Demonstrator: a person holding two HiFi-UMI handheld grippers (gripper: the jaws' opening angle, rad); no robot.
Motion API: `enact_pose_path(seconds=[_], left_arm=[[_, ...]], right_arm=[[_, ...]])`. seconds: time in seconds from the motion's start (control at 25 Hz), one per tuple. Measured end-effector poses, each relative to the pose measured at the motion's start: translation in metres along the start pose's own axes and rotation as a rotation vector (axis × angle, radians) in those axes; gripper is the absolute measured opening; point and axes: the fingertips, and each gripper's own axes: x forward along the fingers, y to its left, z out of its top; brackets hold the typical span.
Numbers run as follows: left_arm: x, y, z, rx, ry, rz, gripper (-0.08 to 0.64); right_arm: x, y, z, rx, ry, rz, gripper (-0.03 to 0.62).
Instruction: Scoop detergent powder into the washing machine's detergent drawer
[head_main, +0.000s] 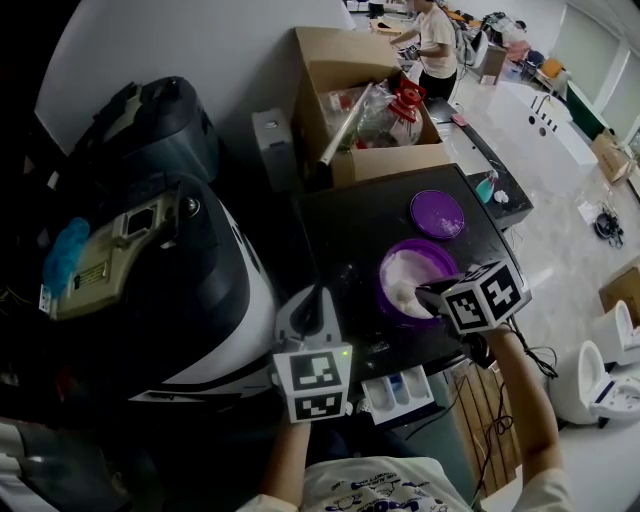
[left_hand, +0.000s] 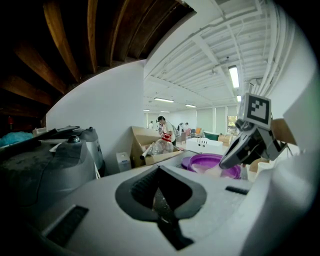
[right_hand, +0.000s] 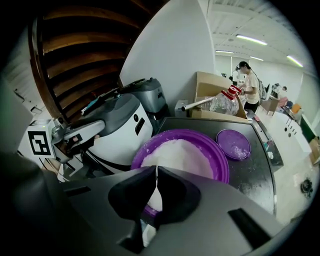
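The washing machine (head_main: 345, 240) fills the middle of the head view, its black top dusted with spilled powder. To its left stands a bulky black-and-white appliance (head_main: 190, 290). Behind the machine an open cardboard box (head_main: 345, 75) holds clear plastic bottles and a tube. A person (head_main: 435, 40) stands farther back in the room.

On the machine's top sits a round purple tub (head_main: 385, 290), heaped with white detergent powder (head_main: 408, 280). Its purple lid (head_main: 437, 213) lies flat just beyond it, apart from the tub and flecked with powder.

The white detergent drawer (head_main: 400, 392) is pulled out from the machine's front edge, with its compartments open to view. It lies below the tub, between the two grippers.

The right gripper (right_hand: 156, 175) is tilted down over the tub's near rim. Its jaws are clamped on the thin handle of a white scoop (left_hand: 214, 170), whose bowl reaches into the tub at the powder. Whether the scoop is loaded cannot be told.

The left gripper (left_hand: 158, 185) hangs at the machine's front corner, just left of the drawer. Its jaws are pressed together with nothing between them, and they point across the black top toward the tub.
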Motion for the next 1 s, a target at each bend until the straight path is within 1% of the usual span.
enact_pose_path(seconds=[0.12,0.24,0.44,0.68,0.8,1.0], left_arm=[[-0.001,0.001,-0.001,0.002,0.0,-0.003,0.003],[-0.002,0.003,0.001,0.003,-0.003,-0.003,0.003],[-0.003,0.002,0.006,0.008,-0.014,-0.009,0.003],[-0.002,-0.003,0.009,0.019,-0.02,-0.036,0.003],[-0.001,-0.005,0.01,0.024,-0.024,-0.053,0.003],[0.001,-0.01,0.012,0.034,-0.032,-0.083,0.003]], right_arm=[[-0.002,-0.002,0.0,0.059,-0.029,0.017,0.02],[-0.007,-0.006,0.004,0.12,-0.079,0.028,0.02],[-0.018,-0.012,0.009,0.228,-0.178,0.027,0.02],[-0.025,-0.01,0.013,0.348,-0.318,0.06,0.02],[-0.031,-0.014,0.014,0.44,-0.408,0.065,0.02],[-0.041,-0.016,0.013,0.653,-0.573,0.118,0.02]])
